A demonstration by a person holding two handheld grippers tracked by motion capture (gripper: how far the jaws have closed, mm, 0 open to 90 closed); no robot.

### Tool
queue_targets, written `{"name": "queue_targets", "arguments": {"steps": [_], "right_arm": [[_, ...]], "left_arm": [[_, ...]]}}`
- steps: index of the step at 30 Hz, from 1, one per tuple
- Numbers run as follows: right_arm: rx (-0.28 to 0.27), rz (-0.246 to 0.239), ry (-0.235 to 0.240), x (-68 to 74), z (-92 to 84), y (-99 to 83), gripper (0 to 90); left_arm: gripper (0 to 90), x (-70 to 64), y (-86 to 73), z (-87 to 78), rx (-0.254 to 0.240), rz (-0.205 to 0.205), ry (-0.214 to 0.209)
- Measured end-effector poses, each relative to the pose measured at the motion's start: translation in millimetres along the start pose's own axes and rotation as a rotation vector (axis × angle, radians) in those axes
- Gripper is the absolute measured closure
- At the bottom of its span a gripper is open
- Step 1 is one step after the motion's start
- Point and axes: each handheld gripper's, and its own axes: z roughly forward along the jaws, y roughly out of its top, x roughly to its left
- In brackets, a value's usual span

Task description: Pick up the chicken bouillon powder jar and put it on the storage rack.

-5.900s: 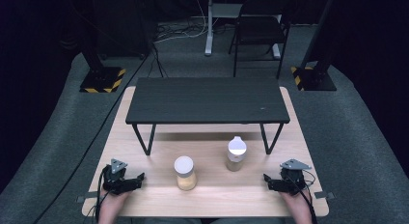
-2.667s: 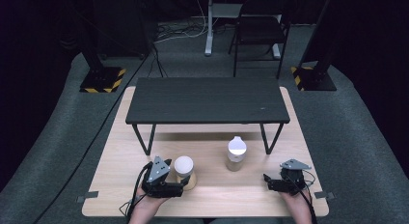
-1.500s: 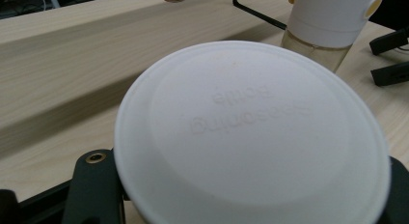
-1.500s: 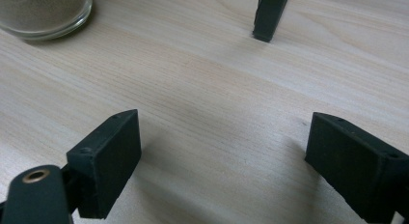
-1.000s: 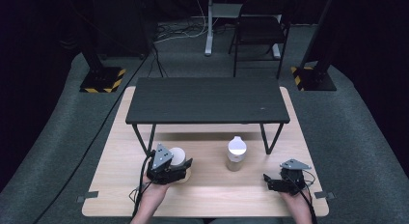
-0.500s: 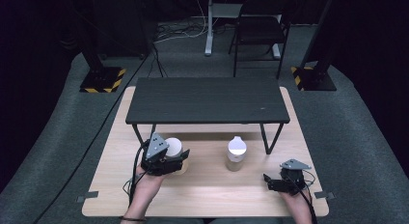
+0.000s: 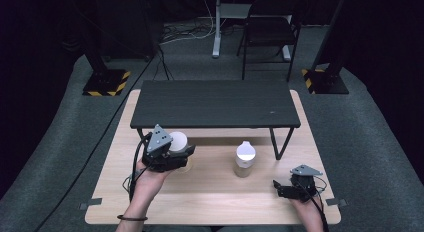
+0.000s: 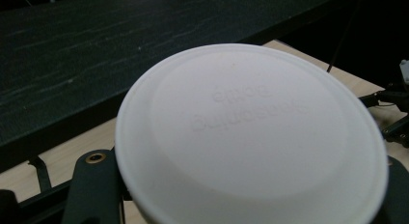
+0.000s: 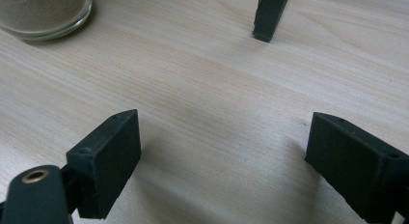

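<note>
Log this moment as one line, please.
left gripper: shut on white-lidded jar, raised near black shelf | right gripper: open, on table | second jar: standing

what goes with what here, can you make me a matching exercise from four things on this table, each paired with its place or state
Things:
1. left gripper
2. right gripper
3. free jar
4. black shelf

Places or states:
a. stands alone on the wooden table, white lid on
b. jaws wide apart, nothing between them
c. raised on thin legs over the table's far part
d. closed on a white-lidded jar

Pairs: 1-d, 2-b, 3-a, 4-c
</note>
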Motion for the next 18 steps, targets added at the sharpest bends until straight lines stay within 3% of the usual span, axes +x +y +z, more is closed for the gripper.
{"name": "queue_targets", "arguments": {"steps": [18], "right_arm": [[0.000, 0.001, 0.000, 0.1, 0.2, 0.2, 11.0]], "left_arm": [[34.2, 6.5, 52.8, -7.3, -0.006, 0.027, 0.011]]}}
